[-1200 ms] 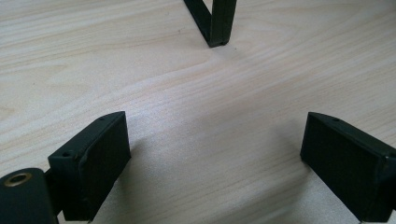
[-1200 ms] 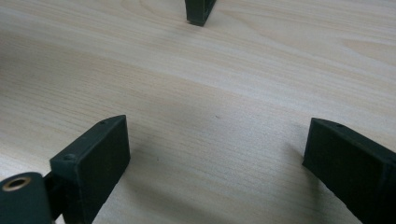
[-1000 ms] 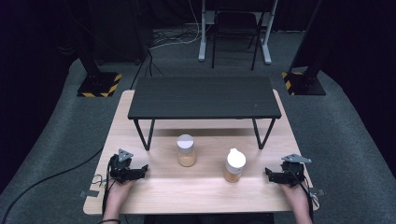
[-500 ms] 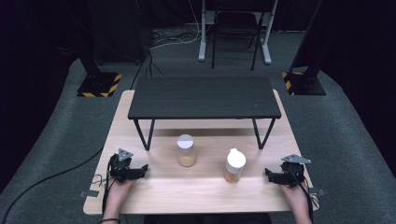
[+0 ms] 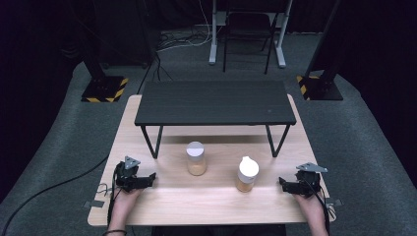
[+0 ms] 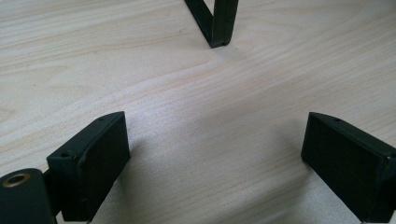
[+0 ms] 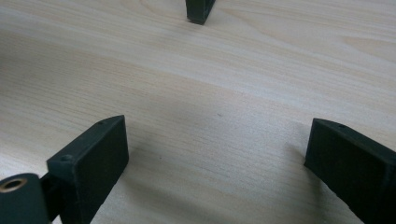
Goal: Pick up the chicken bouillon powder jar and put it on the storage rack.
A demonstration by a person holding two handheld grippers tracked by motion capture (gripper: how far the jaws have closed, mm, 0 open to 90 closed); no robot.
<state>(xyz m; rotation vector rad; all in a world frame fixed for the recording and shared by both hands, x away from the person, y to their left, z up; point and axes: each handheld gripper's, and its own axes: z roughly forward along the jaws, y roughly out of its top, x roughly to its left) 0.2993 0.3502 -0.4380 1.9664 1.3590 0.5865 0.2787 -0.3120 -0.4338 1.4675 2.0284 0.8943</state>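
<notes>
Nothing shifted since the earlier frames: hands, grippers and both jars in the same places. Wooden table (image 5: 147, 123) carrying a black shelf riser (image 5: 215, 102) across its far half. In front of the riser, two jars of tan contents standing upright and apart: flat-lidded jar (image 5: 195, 158) nearer centre, spout-lidded jar (image 5: 247, 173) to its right. Left gripper (image 5: 147, 179) resting low at the near left edge, jaws spread wide over bare wood, nothing between. Right gripper (image 5: 284, 184) at the near right edge, jaws likewise wide and empty, just beside the spout-lidded jar but not touching. Judged a starting pose, no grasp begun. Next move likely a level reach inward to a jar, jaws straddling the body below the lid, squared up before closing to avoid tipping.
</notes>
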